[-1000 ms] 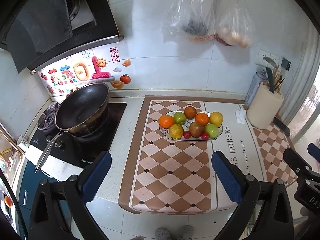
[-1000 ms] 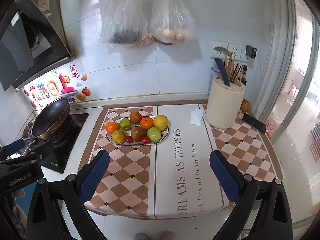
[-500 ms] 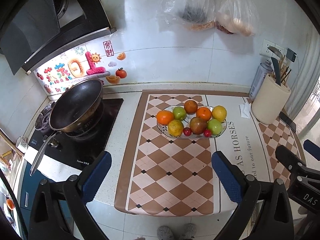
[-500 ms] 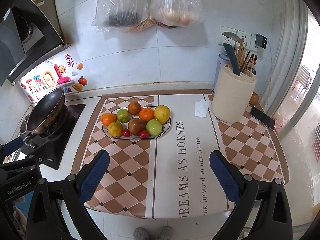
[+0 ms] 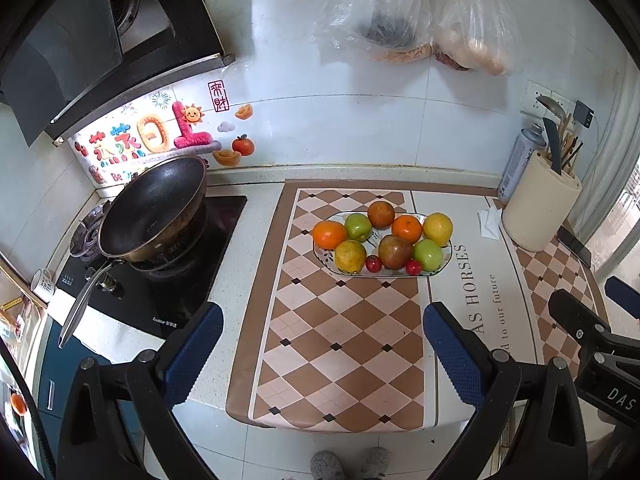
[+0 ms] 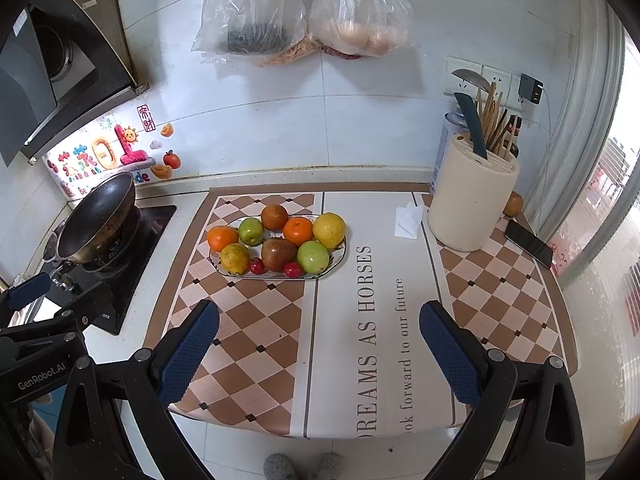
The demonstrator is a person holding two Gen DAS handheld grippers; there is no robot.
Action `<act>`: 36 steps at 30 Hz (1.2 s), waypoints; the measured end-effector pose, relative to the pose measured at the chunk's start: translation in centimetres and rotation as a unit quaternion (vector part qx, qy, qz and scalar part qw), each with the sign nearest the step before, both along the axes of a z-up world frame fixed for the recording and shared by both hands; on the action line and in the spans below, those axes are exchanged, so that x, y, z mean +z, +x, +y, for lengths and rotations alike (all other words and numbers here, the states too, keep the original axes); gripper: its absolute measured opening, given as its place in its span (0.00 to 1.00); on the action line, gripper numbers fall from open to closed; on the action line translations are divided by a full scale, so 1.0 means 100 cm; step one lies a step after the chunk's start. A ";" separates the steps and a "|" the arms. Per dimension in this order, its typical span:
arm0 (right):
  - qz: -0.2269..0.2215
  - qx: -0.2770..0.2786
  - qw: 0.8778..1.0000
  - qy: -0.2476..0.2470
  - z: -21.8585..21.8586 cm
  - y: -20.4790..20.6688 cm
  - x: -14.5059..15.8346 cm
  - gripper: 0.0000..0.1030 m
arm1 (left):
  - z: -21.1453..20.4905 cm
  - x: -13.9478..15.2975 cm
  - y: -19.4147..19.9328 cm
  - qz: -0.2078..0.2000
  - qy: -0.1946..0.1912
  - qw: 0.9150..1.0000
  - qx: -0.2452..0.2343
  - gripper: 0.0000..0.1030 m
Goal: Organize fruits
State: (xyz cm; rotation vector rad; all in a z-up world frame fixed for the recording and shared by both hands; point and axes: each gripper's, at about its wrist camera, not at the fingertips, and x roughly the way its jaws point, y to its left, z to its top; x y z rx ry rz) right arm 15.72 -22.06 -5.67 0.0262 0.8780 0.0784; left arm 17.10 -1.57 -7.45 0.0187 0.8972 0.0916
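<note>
Orange, green and yellow fruit sat heaped on an oval patterned platter [image 5: 322,254] in the middle of the checked mat [image 5: 344,344], toward the back of the counter, with the wok [image 5: 154,208] on the hob off to its left and the cream knife block [image 6: 472,200] to its right. Both tools hung out over the counter's front edge, well short of the dish. The left gripper [image 5: 320,348] had its blue pads spread wide with nothing between them, and the right gripper [image 6: 320,346] stood just as wide and just as empty.

The fruit looked round, firm and fairly smooth, so I judged each piece light enough but apt to roll or squirt out of a pinch. The yellow fruit [image 6: 329,230] and the green apple [image 6: 313,256] at the platter's right end seemed easiest to reach, best taken across their widest part from above. The two small red fruits [image 6: 293,269] at the front rim would need a gentler, narrower close. The platter itself looked like glazed ceramic, breakable and slippery at the rim.

Against the view a second before, the platter sat lower and larger in both cameras and more of the wall bags had slid out of the top, so both grippers had come forward and tipped downward toward the fruit.
</note>
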 end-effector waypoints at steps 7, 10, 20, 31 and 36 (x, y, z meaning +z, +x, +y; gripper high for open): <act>-0.004 0.003 1.000 0.001 -0.001 -0.002 0.004 0.99 | -0.001 0.001 -0.001 -0.001 -0.001 1.000 0.002 1.00; -0.005 0.002 1.000 0.001 -0.002 -0.003 0.005 0.99 | -0.001 0.002 -0.001 -0.004 0.000 1.000 0.001 1.00; -0.005 0.002 1.000 0.001 -0.003 -0.002 0.006 0.99 | -0.009 0.005 -0.008 -0.011 0.000 1.000 0.002 1.00; -0.008 -0.003 1.000 0.007 -0.014 -0.002 0.015 0.99 | -0.012 0.011 -0.007 -0.020 0.003 1.000 0.006 1.00; -0.010 -0.003 1.000 0.007 -0.015 -0.002 0.015 0.99 | -0.012 0.011 -0.007 -0.021 0.002 1.000 0.006 1.00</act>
